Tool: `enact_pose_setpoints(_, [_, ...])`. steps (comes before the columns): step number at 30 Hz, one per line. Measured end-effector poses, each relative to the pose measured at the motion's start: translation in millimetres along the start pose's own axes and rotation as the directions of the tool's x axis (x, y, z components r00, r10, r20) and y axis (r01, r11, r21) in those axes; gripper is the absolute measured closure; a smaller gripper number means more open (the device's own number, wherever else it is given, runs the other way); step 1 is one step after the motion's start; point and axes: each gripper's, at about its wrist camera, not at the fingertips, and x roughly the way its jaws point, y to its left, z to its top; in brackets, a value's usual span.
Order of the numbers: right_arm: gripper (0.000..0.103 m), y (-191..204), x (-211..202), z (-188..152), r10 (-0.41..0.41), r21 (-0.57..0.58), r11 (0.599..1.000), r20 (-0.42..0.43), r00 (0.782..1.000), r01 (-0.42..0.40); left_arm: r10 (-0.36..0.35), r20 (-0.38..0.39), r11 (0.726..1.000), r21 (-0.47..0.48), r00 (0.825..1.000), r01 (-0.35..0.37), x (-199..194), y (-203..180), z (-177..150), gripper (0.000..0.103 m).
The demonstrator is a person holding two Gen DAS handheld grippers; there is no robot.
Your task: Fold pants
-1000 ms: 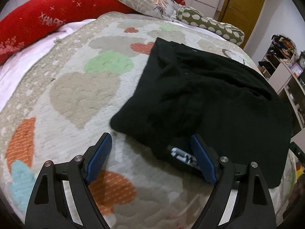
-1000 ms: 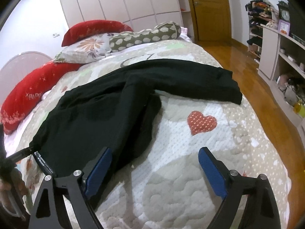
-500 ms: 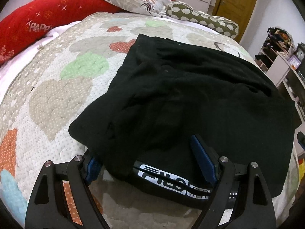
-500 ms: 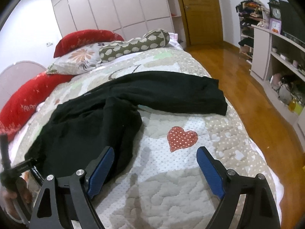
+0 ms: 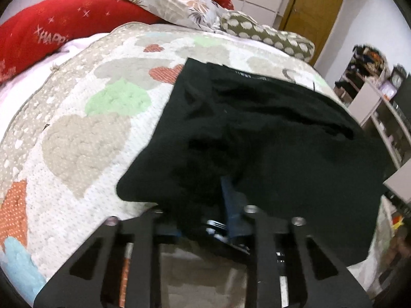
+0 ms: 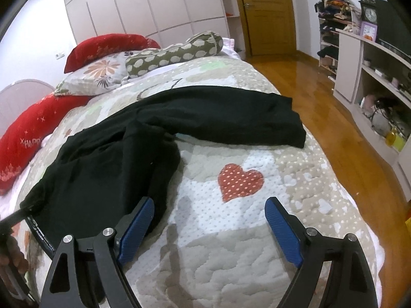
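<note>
1. We see a bed under a quilt (image 6: 231,231) patched with hearts, red, floral and spotted pillows (image 6: 174,54) lined up at its far end.
2. Black pants (image 6: 108,169) lie across the quilt: the waist end sits at the near left corner, one leg (image 6: 231,118) reaches toward the right edge of the bed, and the other is bunched back over the seat.
3. Along the right wall stands a shelf unit (image 6: 372,77); small items crowd its compartments, too blurred for us to name.
4. Our right gripper (image 6: 208,228) hovers above bare quilt, jaws spread wide and empty; its left pad sits just beside the edge of the pants, and we cannot tell whether it touches.
5. Our left gripper (image 5: 205,220) is closing on the waistband (image 5: 218,231); black fabric is gathered between its jaws, hiding one blue pad (image 5: 231,205) partly and the other almost wholly.
</note>
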Motion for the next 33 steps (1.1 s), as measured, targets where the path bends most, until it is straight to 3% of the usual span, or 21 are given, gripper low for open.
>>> enact_pose_setpoints(3, [0.016,-1,1,3,0.012,0.007,1.000,-0.003,1.000,-0.012,-0.048,0.009,0.998,-0.030,0.999,0.048,-9,10,5,0.089])
enact_pose_setpoints(7, [0.016,4,3,7,0.026,0.003,1.000,-0.003,1.000,-0.026,-0.013,0.061,1.000,-0.023,0.998,0.015,-25,15,10,0.090])
enact_pose_setpoints(11, [0.016,8,10,12,0.042,-0.003,0.999,-0.018,0.999,-0.042,0.028,0.083,0.996,-0.082,0.996,-0.021,-32,33,20,0.090])
enact_pose_setpoints(14, [0.016,17,24,15,0.102,0.009,0.995,-0.056,0.993,-0.102,0.078,0.093,0.991,-0.118,0.993,-0.066,-35,46,22,0.091])
enact_pose_setpoints(17, [0.016,38,43,14,0.170,-0.020,0.985,-0.109,0.979,-0.173,0.082,0.071,0.990,-0.121,0.994,-0.073,-31,50,18,0.091])
enact_pose_setpoints(18, [0.020,44,47,12,0.156,-0.041,0.986,-0.113,0.981,-0.162,0.092,0.068,0.990,-0.114,0.993,-0.084,-29,49,17,0.091])
enact_pose_setpoints(20, [0.051,55,52,10,0.088,-0.093,0.991,-0.090,0.992,-0.097,0.113,0.069,0.989,-0.099,0.991,-0.106,-27,45,14,0.091])
enact_pose_setpoints(21, [0.090,54,49,12,0.108,-0.084,0.990,-0.078,0.991,-0.115,0.119,0.068,0.989,-0.092,0.991,-0.112,-26,42,13,0.091])
enact_pose_setpoints(23, [0.093,46,34,16,0.151,-0.026,0.988,-0.044,0.987,-0.153,0.120,0.065,0.990,-0.082,0.991,-0.115,-26,40,12,0.091])
enact_pose_setpoints(26, [0.093,30,-13,18,0.103,-0.034,0.994,0.072,0.992,-0.100,0.108,0.061,0.991,-0.082,0.992,-0.103,-27,40,10,0.091])
enact_pose_setpoints(28, [0.093,14,-44,16,0.081,-0.022,0.997,0.105,0.991,-0.079,0.090,0.055,0.992,-0.092,0.994,-0.085,-28,41,9,0.091])
enact_pose_setpoints(30, [0.092,2,-62,9,0.026,-0.017,1.000,0.097,0.995,-0.025,0.066,0.036,0.992,-0.107,0.997,-0.062,-27,42,6,0.091])
enact_pose_setpoints(33, [0.091,-17,-67,-9,-0.044,0.015,0.999,0.017,0.999,0.044,0.017,-0.002,0.993,-0.117,1.000,-0.017,-22,37,-1,0.091])
